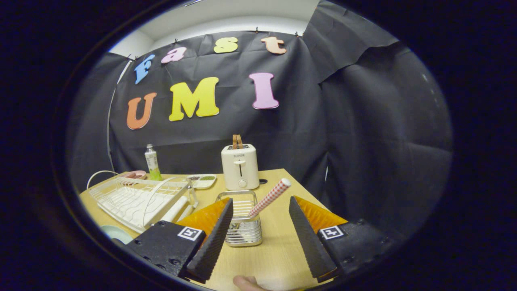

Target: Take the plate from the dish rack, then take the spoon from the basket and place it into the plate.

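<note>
My gripper is open, its two black fingers spread wide above the wooden table. A metal wire basket stands between the fingers, close to the left one. The spoon's red-and-white checked handle leans out of the basket toward the right. Beside the left finger lies a white dish rack. A pale round plate rests flat on the table near the rack's front corner, partly hidden by the left finger.
A white toaster stands at the back of the table beyond the basket. A small bottle, a pink dish and a small tray sit behind the rack. A fingertip shows below the fingers.
</note>
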The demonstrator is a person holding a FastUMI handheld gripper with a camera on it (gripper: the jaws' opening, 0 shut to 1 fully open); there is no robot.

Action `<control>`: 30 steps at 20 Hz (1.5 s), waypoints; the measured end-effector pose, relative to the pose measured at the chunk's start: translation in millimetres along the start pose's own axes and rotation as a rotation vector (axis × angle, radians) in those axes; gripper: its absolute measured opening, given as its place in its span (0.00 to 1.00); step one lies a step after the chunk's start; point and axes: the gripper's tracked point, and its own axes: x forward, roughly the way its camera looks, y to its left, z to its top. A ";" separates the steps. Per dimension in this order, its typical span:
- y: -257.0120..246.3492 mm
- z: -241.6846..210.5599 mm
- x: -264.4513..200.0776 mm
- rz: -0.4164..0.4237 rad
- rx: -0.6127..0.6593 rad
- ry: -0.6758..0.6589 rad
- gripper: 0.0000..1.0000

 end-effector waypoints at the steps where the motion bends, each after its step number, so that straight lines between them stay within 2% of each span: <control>1: 1.9 -2.5 7.0 0.017 0.012 0.020 0.87; 5: 10.3 3.0 20.7 0.039 0.043 0.058 0.66; 9: 21.7 11.7 32.4 0.027 -0.012 0.032 0.40; 13: 28.3 13.1 45.0 0.005 -0.022 0.044 0.35; 15: 38.8 15.1 41.5 0.024 -0.003 0.033 0.25; 17: 43.2 20.5 41.0 0.025 -0.011 0.008 0.20; 19: 39.5 28.9 39.2 -0.016 -0.057 -0.016 0.15; 22: 37.6 49.2 30.8 -0.055 -0.078 -0.051 0.14; 26: 41.2 82.6 13.3 -0.061 -0.055 -0.086 0.14; 30: 57.9 128.2 -25.7 -0.065 -0.103 -0.148 0.14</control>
